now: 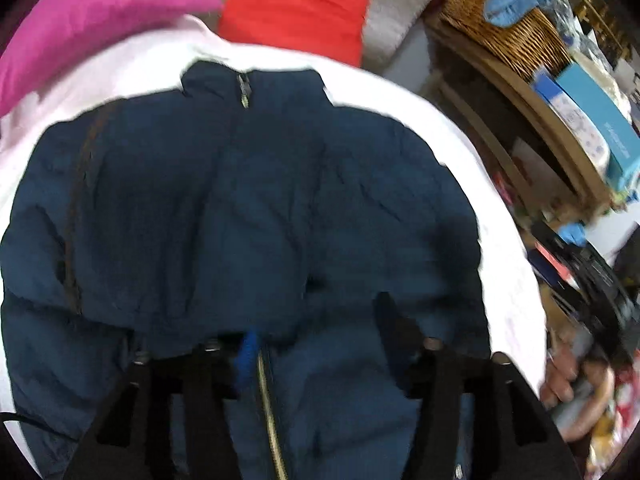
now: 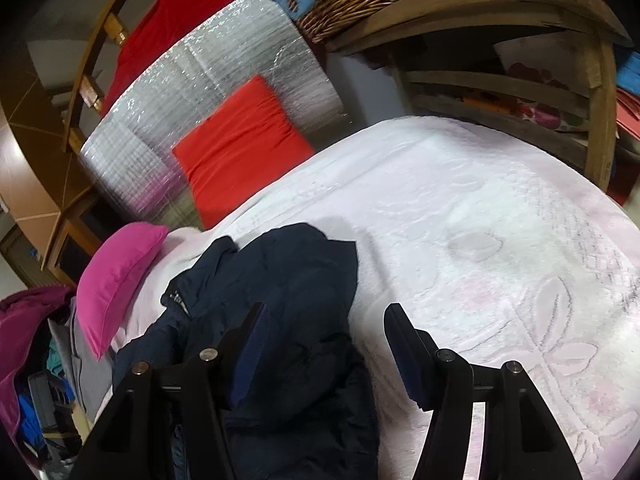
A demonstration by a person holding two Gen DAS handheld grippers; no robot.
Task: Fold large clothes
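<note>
In the left wrist view, a navy jacket (image 1: 240,208) lies spread on a white blanket (image 1: 472,168), collar away from the camera, zip running down its middle toward the lens. The left tool (image 1: 316,332) hangs over the near part of the jacket with its jaws apart; the zip line lies between the two fingers, and the picture is too blurred to show whether the tips touch the cloth, though nothing is pinched. Beyond the collar sit a pink pillow (image 1: 92,20) and a red cushion (image 1: 296,8); a wicker basket (image 1: 508,28) stands on a wooden shelf (image 1: 532,120) to the right. In the right wrist view, the jacket (image 2: 280,320) is bunched at the left side of the blanket (image 2: 480,220). The right tool (image 2: 324,332) stands open and empty: its left finger is over the jacket's right edge, its right finger over bare blanket. The pillow (image 2: 116,276) touches the blanket's left edge, and the cushion (image 2: 240,144) lies farther back.
</note>
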